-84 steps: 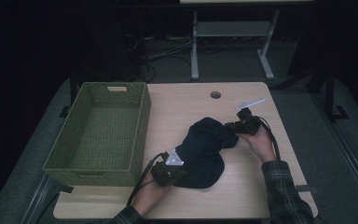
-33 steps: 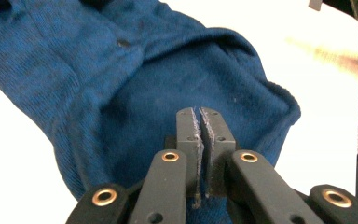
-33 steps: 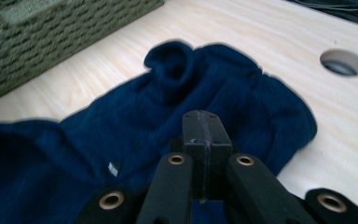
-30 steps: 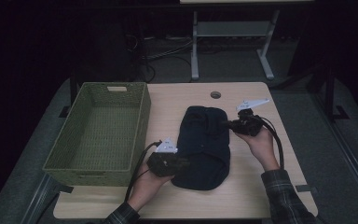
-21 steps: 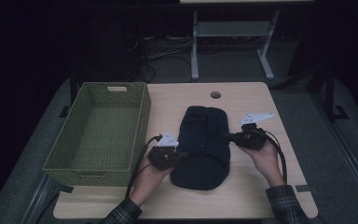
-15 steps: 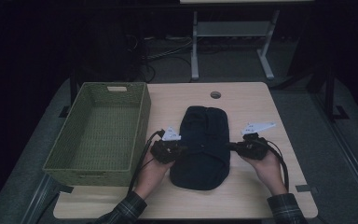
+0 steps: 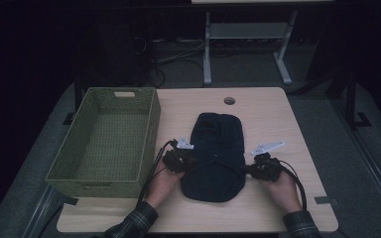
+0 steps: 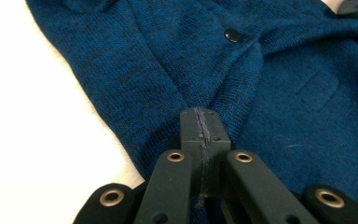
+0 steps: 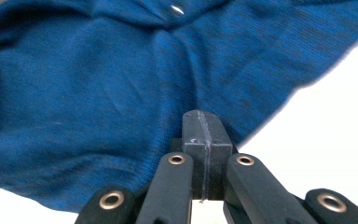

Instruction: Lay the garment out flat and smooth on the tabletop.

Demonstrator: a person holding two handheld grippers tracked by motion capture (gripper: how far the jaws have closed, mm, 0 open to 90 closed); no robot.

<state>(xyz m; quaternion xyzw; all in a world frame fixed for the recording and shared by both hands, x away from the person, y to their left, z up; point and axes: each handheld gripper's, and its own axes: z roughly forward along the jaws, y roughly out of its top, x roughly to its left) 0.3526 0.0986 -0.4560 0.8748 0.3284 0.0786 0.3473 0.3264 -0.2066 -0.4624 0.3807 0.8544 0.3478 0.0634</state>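
The left claw (image 7: 184, 160) sits at the left edge of the dark blue knit garment (image 7: 215, 154), and in the left gripper view its two black jaws are pressed flat together, with only a thin seam between them. Their joined tip (image 8: 200, 127) lies on the knit near a fold that runs up toward a dark snap button (image 8: 233, 35); whether any cloth is pinched in the seam cannot be told. These jaws have just been closing.

The right claw (image 7: 257, 168) is at the garment's right edge, lower down its side. In the right gripper view its jaws are also fully together, the tip (image 9: 202, 129) resting over the blue fabric (image 9: 98, 93) close to where the hem meets the pale desk (image 9: 335, 121). No fabric is clearly caught between them.

The garment lies spread lengthwise in the middle of the desk (image 7: 278, 114), with its narrow end away from the person and its rounded end toward them, between the two hands. A green woven basket (image 7: 106, 139) stands to its left, just beside the left hand (image 7: 161, 186)
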